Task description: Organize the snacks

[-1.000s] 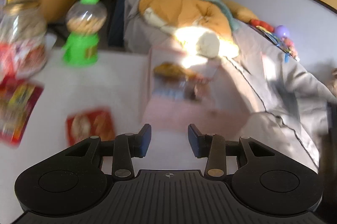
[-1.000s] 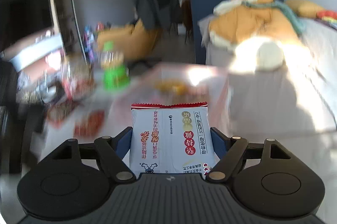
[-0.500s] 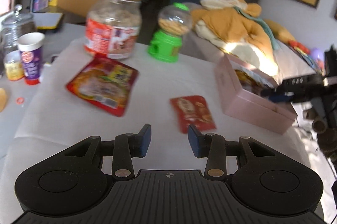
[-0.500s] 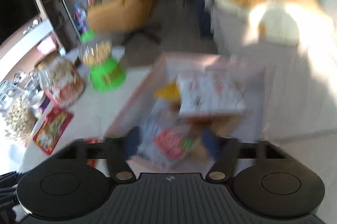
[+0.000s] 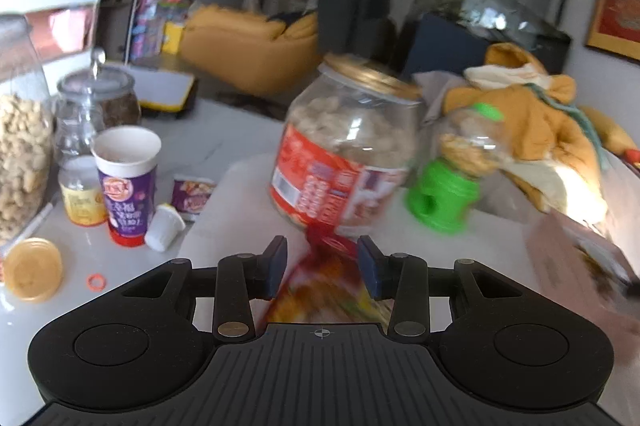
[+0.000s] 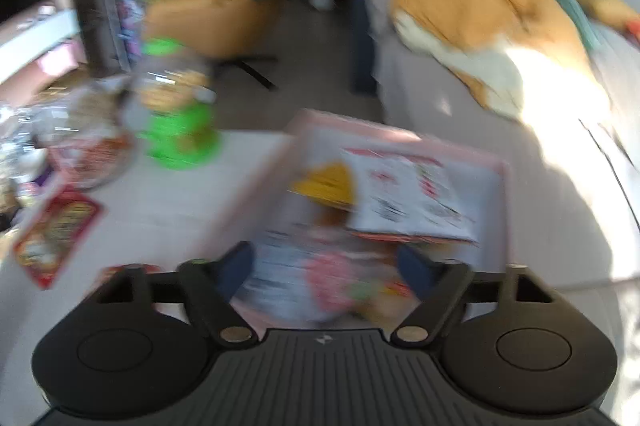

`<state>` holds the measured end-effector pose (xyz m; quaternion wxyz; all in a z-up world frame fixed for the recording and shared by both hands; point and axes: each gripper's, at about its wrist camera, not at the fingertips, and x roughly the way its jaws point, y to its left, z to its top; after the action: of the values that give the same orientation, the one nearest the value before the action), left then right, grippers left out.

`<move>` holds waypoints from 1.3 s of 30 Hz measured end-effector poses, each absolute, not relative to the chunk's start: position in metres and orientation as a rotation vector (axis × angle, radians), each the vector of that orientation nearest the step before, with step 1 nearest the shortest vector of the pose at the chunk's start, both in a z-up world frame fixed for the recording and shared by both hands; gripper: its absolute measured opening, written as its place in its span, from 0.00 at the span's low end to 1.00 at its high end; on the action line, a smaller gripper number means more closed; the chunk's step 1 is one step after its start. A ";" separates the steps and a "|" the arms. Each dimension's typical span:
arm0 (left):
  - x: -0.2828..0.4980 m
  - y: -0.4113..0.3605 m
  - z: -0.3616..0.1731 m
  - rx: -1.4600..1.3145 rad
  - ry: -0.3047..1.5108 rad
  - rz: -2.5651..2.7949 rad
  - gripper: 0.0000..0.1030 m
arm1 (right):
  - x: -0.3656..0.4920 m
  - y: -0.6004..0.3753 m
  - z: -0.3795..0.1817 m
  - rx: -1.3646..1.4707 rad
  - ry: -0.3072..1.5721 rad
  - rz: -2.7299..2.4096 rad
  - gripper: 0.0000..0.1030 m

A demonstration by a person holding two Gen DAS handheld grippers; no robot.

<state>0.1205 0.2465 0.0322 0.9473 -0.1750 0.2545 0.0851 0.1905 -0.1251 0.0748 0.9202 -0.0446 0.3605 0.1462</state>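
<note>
The left gripper (image 5: 322, 268), fingers spread, straddles a flat red foil snack packet (image 5: 320, 290) to grab it; the right gripper (image 6: 326, 272), fingers apart and empty, hovers over the pink rectangular box (image 6: 400, 137) holding sorted snacks.

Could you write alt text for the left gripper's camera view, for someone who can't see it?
The open left gripper hovers over a blurred red snack packet on a white table. Behind stand a gold-lidded snack jar and a green candy dispenser.
</note>
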 end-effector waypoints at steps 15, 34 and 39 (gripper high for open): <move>0.082 0.206 0.012 -0.122 0.689 -0.030 0.42 | 0.175 -0.004 0.015 -0.189 0.920 0.546 0.86; 0.144 0.163 0.013 0.013 0.622 0.018 0.40 | 0.122 -0.039 0.028 -0.223 0.824 0.608 0.75; 0.098 0.138 0.016 0.083 0.646 -0.154 0.40 | 0.128 -0.044 0.034 -0.198 0.786 0.590 0.77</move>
<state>0.0980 0.1385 0.0156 0.9446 0.0409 0.3168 -0.0758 0.1279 -0.0436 0.0339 0.8770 -0.0948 0.3766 0.2829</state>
